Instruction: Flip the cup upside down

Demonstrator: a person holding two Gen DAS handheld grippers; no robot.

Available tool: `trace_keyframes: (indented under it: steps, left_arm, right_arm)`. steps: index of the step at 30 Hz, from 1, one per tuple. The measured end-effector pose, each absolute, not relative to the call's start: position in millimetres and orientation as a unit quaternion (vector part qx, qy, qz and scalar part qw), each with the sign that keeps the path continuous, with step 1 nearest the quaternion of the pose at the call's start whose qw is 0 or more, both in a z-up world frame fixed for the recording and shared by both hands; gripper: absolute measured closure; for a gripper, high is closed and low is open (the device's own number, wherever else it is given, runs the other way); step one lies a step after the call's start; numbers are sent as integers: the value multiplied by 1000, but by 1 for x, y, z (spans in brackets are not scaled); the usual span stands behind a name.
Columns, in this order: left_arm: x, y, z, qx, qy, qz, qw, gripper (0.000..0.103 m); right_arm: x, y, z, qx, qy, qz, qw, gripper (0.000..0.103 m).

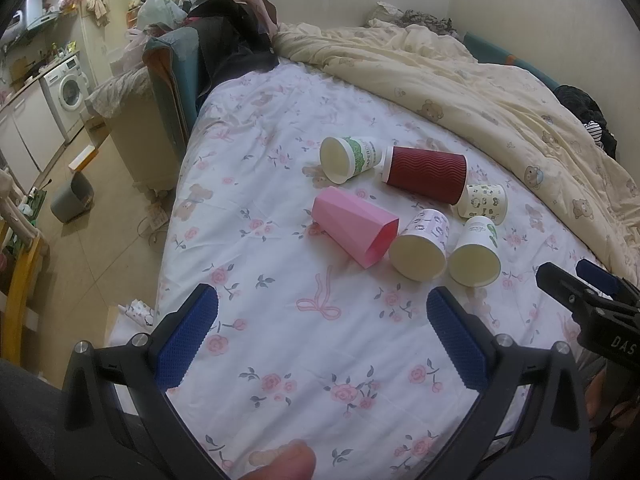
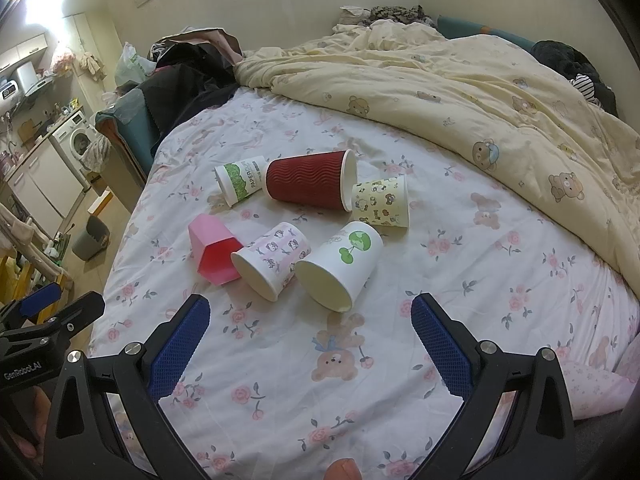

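Six cups on their sides on the floral bedsheet, left claw and right claw (both spread wide) above it

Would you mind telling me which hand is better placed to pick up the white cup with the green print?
The right. That white cup lies just ahead of the open right tongs, mouth towards them; from the left tongs it sits off to the right.

A bed with a floral sheet fills the view. A cream bear-print duvet is heaped along its far and right edges. Dark clothes pile at the far left corner. Beyond the left edge, a grey bin sits on the floor near a washing machine.
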State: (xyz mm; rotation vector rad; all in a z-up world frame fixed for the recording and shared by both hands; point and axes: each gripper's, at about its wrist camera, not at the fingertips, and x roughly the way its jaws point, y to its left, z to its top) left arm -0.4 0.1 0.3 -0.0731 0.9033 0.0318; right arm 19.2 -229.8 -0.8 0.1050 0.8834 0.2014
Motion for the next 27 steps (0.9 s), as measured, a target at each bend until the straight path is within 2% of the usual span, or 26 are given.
trace_keyframes:
  steps: [27]
  left_arm:
    - [2,-2,1,-33,436,16,899,0]
  right_arm:
    - [19,-232,0,56,421,93,901,0]
